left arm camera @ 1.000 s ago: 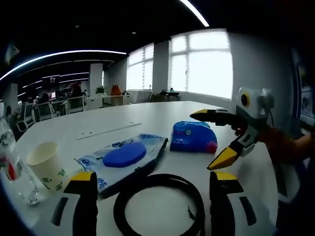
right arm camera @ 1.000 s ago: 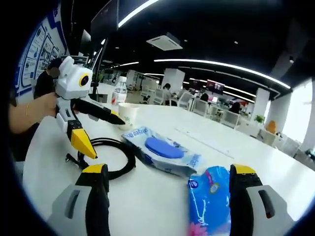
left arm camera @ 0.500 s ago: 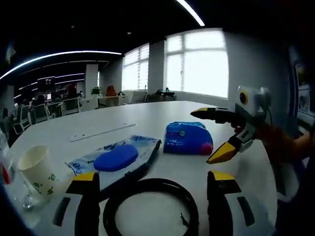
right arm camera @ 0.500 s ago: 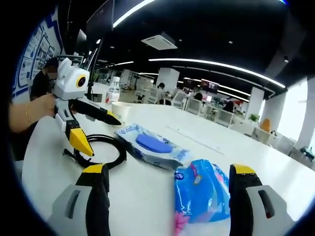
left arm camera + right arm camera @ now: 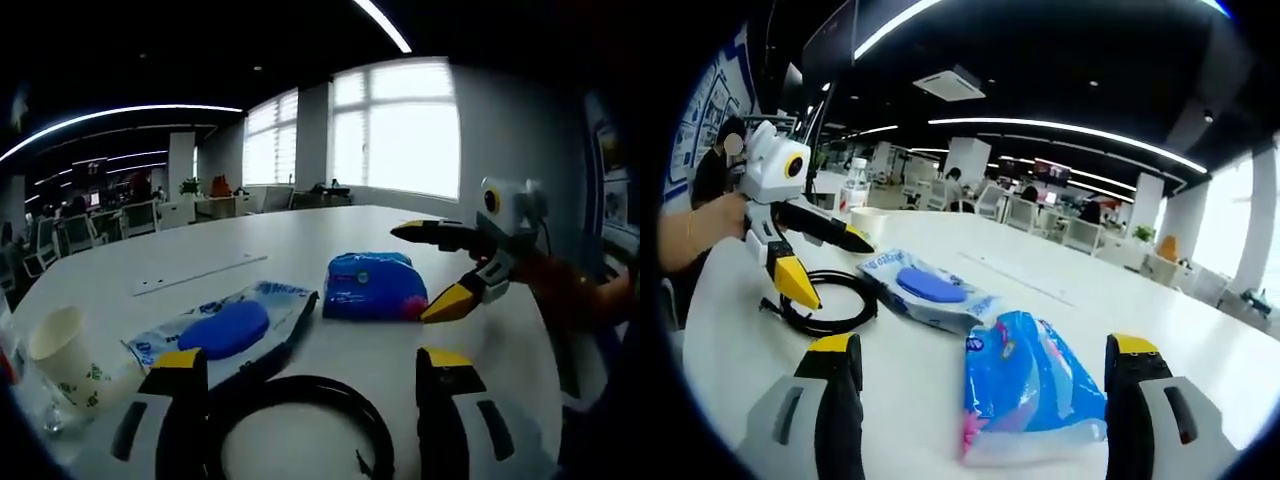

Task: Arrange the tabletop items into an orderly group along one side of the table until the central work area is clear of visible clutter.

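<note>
White round table (image 5: pixel 300 235); items lie mid-table. Blue crinkly plastic tissue pack (image 5: pixel 1025 390): between the wide-spread jaws of the right gripper (image 5: pixel 985 400), not gripped. Coiled black cable (image 5: pixel 295 425): between the equally wide jaws of the left gripper (image 5: pixel 300 400), loose. Flat wet-wipe pouch with blue oval lid (image 5: pixel 225 328): beside the cable. White paper cup (image 5: pixel 60 355) and clear plastic bottle (image 5: pixel 851 183): near the edge. Risks, judged: the soft pack may squash or slip on closing; the springy cable may uncoil and nudge the cup.
</note>
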Demonstrator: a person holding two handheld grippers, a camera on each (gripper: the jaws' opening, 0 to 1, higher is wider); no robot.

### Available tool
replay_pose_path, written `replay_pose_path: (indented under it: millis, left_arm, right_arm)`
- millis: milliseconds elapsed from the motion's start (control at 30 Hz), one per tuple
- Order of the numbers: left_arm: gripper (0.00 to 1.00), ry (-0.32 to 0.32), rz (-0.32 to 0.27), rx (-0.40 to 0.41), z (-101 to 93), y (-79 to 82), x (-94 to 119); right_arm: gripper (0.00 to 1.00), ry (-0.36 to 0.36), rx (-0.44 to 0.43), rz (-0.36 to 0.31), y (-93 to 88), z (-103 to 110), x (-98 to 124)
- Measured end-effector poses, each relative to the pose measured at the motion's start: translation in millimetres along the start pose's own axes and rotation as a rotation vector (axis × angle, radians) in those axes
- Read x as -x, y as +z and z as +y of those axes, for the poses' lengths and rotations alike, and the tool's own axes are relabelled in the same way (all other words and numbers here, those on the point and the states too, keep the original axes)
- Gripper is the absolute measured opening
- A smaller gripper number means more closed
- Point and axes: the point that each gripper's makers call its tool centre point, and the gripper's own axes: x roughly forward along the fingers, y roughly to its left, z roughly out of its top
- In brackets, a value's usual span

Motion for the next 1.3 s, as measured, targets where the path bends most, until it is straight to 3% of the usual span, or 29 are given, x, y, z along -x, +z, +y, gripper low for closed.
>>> replay_pose_path:
  millis: [567,1300]
  left_arm:
    - [0.82,-0.052,0.005,0.006,-18.0,5.2,-16]
    - [0.75,-0.080,0.004,-0.042,-31.1,10.2,-30]
  right_arm:
    - [0.95,-0.061,-0.031,0.000,-11.8,-33,22]
    - [0.92,-0.063,-0.055,0.008,-23.2,-48,29]
